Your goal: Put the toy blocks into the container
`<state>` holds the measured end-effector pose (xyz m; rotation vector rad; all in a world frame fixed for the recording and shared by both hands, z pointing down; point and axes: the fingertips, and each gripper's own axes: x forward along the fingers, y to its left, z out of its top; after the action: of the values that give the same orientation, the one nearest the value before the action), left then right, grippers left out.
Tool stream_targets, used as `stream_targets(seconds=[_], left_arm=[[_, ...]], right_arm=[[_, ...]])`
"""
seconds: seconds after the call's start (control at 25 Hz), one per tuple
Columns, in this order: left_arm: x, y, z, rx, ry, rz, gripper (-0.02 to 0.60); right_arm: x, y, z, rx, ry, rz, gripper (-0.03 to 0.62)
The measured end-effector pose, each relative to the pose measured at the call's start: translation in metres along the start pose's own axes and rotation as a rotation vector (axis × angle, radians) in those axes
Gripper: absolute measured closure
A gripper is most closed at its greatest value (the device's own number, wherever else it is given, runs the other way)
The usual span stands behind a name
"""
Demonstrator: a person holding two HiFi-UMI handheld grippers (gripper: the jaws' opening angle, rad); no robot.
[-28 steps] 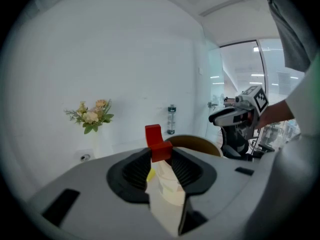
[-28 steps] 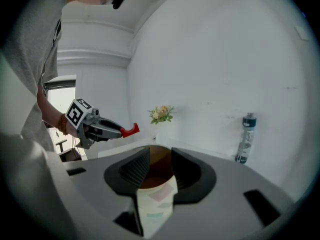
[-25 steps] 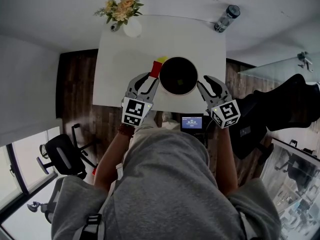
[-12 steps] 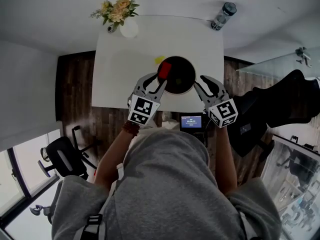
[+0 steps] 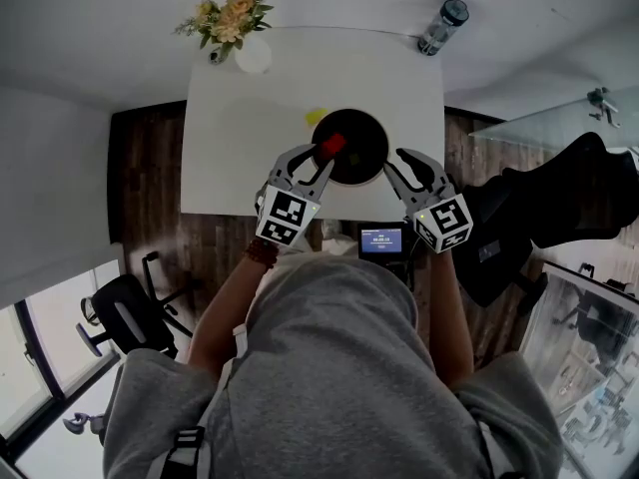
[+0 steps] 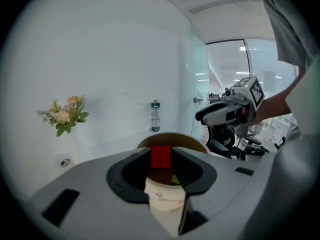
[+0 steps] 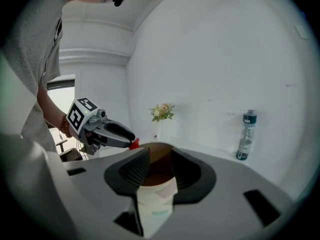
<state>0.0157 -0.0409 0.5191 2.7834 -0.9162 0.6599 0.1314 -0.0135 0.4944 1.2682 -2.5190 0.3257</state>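
Note:
A red toy block (image 5: 332,144) sits between the jaws of my left gripper (image 5: 323,156), which is shut on it and holds it over the near left rim of the dark round container (image 5: 357,136). In the left gripper view the red block (image 6: 161,156) hangs in front of the container's brown rim (image 6: 187,138). A yellow block (image 5: 317,117) lies on the white table (image 5: 240,118), touching or just off the container's far left side. My right gripper (image 5: 392,160) stands open and empty by the container's right rim.
A white vase of flowers (image 5: 238,28) stands at the table's far left corner. A water bottle (image 5: 440,26) stands at the far right corner. A small screen (image 5: 380,239) sits below the table's near edge. Office chairs stand on the floor on both sides.
My left gripper has carried the red block rightwards, from beside the container's left side to above its rim. The right gripper has edged a little closer to the container.

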Motion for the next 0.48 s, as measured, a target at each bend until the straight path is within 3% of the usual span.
stream_targets(seconds=[0.24, 0.48], left_arm=[[-0.005, 0.01, 0.0, 0.004, -0.012, 0.009, 0.448], [-0.01, 0.061, -0.001, -0.014, -0.027, 0.063, 0.448]], right_arm=[[0.0, -0.002, 0.003, 0.005, 0.006, -0.023, 0.461], [0.001, -0.006, 0.013, 0.033, 0.013, -0.079, 0.461]])
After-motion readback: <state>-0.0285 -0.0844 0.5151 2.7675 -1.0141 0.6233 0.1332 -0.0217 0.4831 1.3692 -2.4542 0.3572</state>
